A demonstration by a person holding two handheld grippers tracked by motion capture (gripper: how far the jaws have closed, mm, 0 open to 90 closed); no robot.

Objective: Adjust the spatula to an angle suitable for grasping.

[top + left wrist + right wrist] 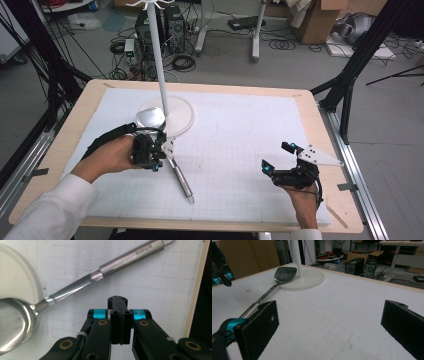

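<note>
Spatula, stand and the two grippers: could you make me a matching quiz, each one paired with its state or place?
Things:
1. spatula
2. stand
3. left gripper
4. right gripper

States:
A. jaws wide apart, nothing between them
B. upright on a round white base
C. jaws shut, nothing held
D. lying flat, blade resting on the base's rim

Pairs: 1-D, 2-B, 3-C, 4-A
</note>
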